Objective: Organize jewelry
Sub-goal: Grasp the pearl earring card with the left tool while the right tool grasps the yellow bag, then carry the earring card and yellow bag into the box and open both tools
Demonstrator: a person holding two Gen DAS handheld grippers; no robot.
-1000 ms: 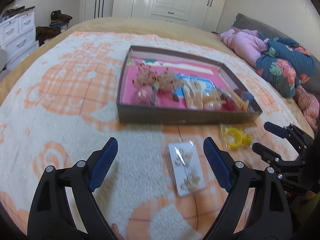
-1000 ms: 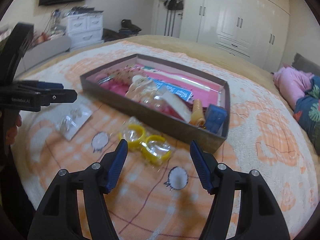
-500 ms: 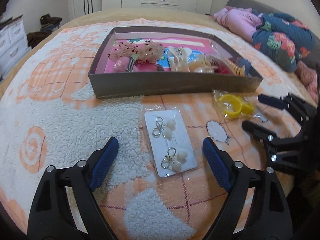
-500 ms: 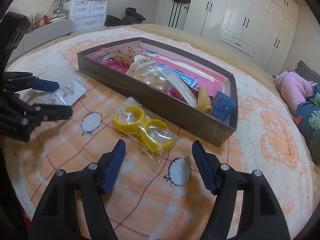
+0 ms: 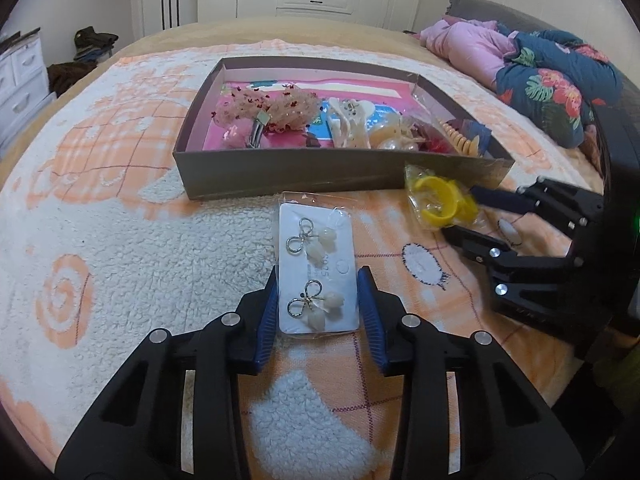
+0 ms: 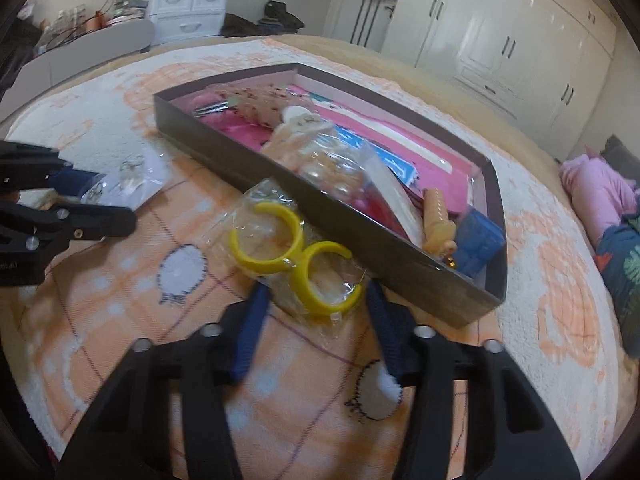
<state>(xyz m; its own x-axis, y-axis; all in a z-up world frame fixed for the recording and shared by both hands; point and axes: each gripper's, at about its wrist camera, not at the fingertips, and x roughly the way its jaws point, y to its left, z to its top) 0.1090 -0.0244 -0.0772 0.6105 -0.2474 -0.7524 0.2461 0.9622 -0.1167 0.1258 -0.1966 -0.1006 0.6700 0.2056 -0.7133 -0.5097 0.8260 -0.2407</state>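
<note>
Lighting: soft, even daylight; source out of view.
Glare: sheen on the glossy wardrobe doors (image 6: 516,36), upper right of the right wrist view; highlights on the clear bag (image 6: 296,248) at centre.
Shadows: faint, short.
Distortion: strong fisheye bowing, black vignette in all corners.
Focus: left wrist view crisp; right wrist view motion-blurred, worst along the bottom of the frame.
</note>
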